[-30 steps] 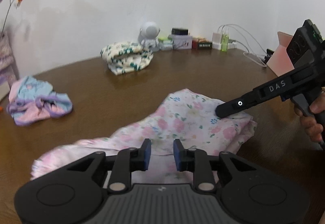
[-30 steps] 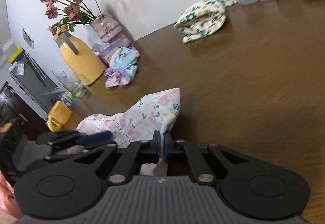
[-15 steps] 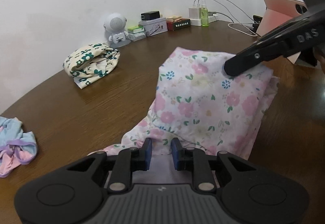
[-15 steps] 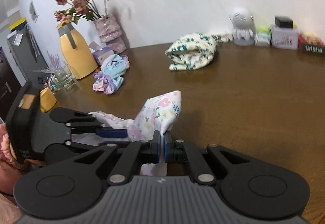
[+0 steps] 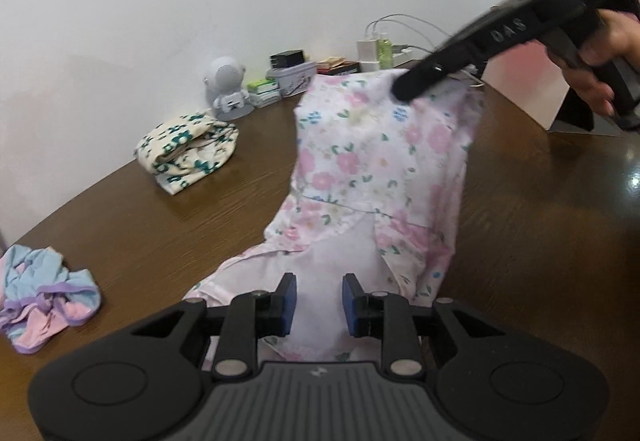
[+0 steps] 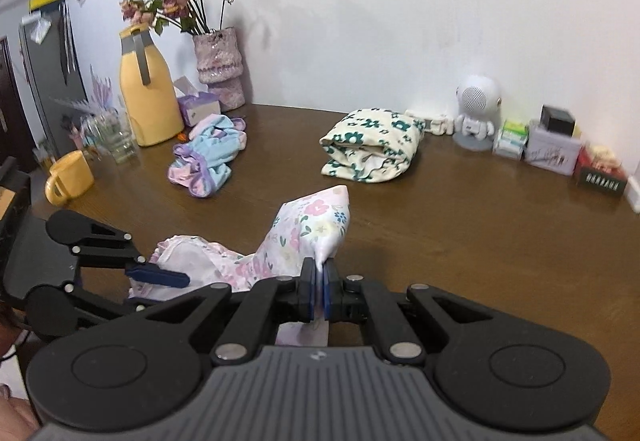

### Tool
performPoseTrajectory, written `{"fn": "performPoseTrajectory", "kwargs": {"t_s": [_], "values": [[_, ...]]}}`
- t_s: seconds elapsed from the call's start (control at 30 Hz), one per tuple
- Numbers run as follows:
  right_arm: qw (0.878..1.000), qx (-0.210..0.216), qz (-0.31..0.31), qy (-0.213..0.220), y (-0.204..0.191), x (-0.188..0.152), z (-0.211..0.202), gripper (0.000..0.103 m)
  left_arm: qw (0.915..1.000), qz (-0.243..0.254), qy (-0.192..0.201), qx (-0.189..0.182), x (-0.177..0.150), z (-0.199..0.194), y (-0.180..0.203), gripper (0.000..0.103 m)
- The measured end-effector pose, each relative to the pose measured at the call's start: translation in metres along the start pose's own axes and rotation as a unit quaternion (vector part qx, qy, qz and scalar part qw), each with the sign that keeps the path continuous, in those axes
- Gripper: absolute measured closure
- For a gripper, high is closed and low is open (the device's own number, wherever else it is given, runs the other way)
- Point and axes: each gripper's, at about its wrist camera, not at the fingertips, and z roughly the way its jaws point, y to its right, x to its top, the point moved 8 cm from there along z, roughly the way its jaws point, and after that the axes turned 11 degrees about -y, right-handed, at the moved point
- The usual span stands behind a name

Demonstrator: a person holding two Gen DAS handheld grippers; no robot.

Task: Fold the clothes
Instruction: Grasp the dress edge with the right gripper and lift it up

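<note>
Nearest the left wrist camera, the left tongs (image 5: 316, 299) have just been opening a little; pale cloth of the pink floral garment (image 5: 372, 165) lies between the blue pads (image 5: 289, 301), though whether they press on it is hard to judge, and there seems to be a gap at each side. The right tongs (image 6: 319, 291) are clamped tight on a pinch of the same garment, holding its upper corner raised above the bench (image 6: 460, 225) so the fabric hangs in a slope down toward the left tongs. Farther back on the bench lie a crumpled blue and purple garment (image 6: 208, 157) and a folded cream garment with green flowers (image 6: 372, 145). Against the wall stand a yellow jug (image 6: 148, 101), a vase of dried roses (image 6: 220, 69) and a small white astronaut figure (image 6: 478, 113).
</note>
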Motion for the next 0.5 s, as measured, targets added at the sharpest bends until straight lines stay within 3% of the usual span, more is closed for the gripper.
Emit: {"fn": "performPoseTrajectory", "kwargs": {"t_s": [0.3,0.5], "values": [[0.998,-0.001,-0.067,-0.001,-0.053,0.020,-0.005,0.100,0.9995,-0.016,-0.015,-0.024,0.009,0.036,0.014,0.079],[0.996,-0.001,-0.093,-0.007,-0.087,0.022,0.002,0.100,0.9983,-0.047,0.033,-0.011,-0.014,-0.016,-0.003,0.077]]}}
